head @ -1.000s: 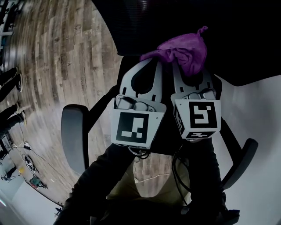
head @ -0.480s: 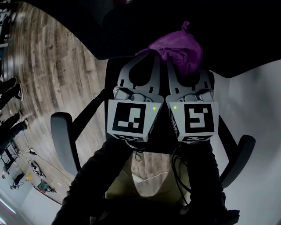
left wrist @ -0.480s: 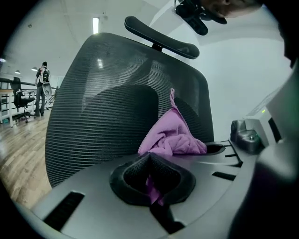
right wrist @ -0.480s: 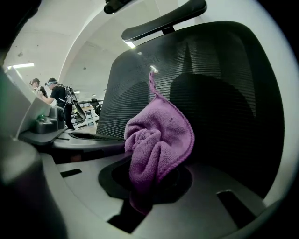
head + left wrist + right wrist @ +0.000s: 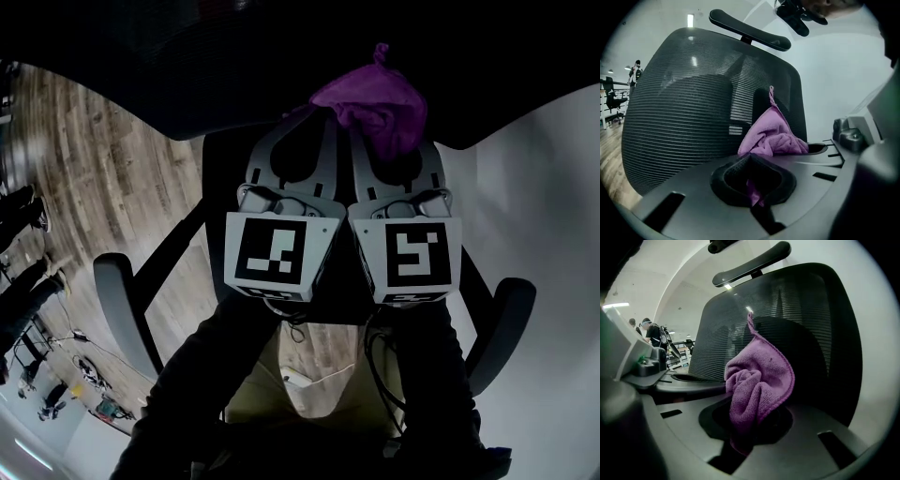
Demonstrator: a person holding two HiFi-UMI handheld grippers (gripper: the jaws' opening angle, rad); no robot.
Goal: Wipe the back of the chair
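- The right gripper (image 5: 751, 405) is clamped on the bunched purple cloth (image 5: 759, 380). The wad stands up out of its jaws, right in front of the chair back (image 5: 679, 108).
- The left gripper (image 5: 751, 157) sits tight beside the right one, jaws together. A thin strip of the same cloth seems pinched between them.
- The cloth is at the lower middle of the back. I cannot tell whether it presses the mesh or hangs just off it.
- To wipe well, I would push the wad flat onto the mesh and move both grippers as one. If they drift apart, the cloth may stretch or tear free.
- Sweep in long overlapping strokes across the back, with light pressure, since the mesh likely gives.
- Let only cloth meet the mesh, as bare jaw tips could snag the weave.
- The loose tail above the wad may flap, and it does no wiping there.
- The headrest (image 5: 750, 30) sits above the back on a stalk, so upward strokes should stop short of it.
- An armrest (image 5: 117, 309) juts out below the back on the left, and another (image 5: 502, 323) on the right. Both could catch the person's sleeves on wide strokes.
- A wood floor (image 5: 103, 169) lies left of the back, and people (image 5: 635, 72) stand well beyond it, out of the way.
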